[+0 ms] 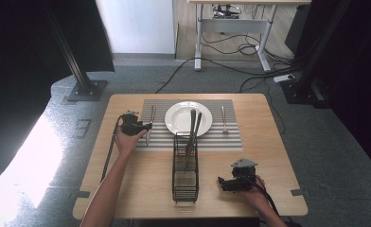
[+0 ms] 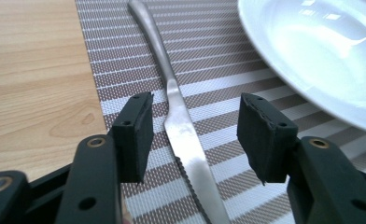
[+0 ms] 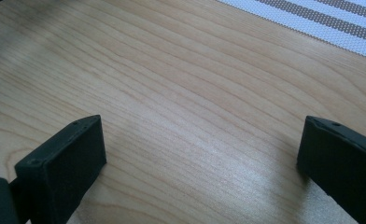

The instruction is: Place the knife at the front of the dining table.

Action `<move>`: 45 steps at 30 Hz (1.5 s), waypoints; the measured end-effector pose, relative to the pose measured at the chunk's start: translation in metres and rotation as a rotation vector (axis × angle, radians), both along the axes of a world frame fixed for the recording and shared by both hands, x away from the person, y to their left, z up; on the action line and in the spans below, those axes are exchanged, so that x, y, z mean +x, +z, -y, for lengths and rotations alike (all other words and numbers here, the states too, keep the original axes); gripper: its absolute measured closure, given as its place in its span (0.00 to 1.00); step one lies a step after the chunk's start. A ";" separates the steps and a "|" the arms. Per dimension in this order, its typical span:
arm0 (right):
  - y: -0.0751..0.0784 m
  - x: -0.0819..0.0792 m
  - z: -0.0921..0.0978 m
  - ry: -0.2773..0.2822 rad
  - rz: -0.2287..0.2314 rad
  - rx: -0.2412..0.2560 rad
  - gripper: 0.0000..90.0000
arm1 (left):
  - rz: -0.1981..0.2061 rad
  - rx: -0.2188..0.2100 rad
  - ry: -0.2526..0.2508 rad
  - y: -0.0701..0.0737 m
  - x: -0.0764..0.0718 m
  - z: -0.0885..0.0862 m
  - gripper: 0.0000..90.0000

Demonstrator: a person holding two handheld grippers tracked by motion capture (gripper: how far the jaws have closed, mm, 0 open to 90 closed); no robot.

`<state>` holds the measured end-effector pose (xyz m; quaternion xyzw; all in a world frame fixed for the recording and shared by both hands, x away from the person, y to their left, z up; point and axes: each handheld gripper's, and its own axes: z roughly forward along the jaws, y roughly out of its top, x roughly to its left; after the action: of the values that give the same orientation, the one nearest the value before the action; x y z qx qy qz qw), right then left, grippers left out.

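- One white plate [image 1: 182, 119] sits at the middle of one striped placemat [image 1: 226, 138] on the wooden table [image 1: 141, 179].
- Three pieces lie flat: a knife [image 2: 181, 122] and another beside it left of the plate, one fork [image 1: 224, 118] right of it.
- One black wire caddy [image 1: 185, 177] stands in front, two utensils [image 1: 193, 130] leaning out over the plate.
- Left gripper [image 2: 193, 133]: jaws partly open, straddling the knife, neither pad touching it.
- Right gripper [image 3: 200, 154]: jaws spread wide over bare wood, holding nothing.
- No readable writing anywhere.

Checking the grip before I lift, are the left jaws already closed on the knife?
No, the left gripper stands open, its jaws on either side of the knife without touching it.
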<state>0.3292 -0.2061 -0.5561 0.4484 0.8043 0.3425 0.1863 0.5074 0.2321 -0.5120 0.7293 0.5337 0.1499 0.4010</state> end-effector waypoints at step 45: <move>0.000 -0.001 0.002 0.014 0.001 -0.003 0.01 | 0.107 0.000 -0.169 0.026 -0.159 -0.006 0.41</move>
<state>0.3281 -0.2078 -0.5561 0.4423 0.8079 0.3428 0.1849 0.3488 0.2382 -0.4860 0.7627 0.4480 0.1545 0.4401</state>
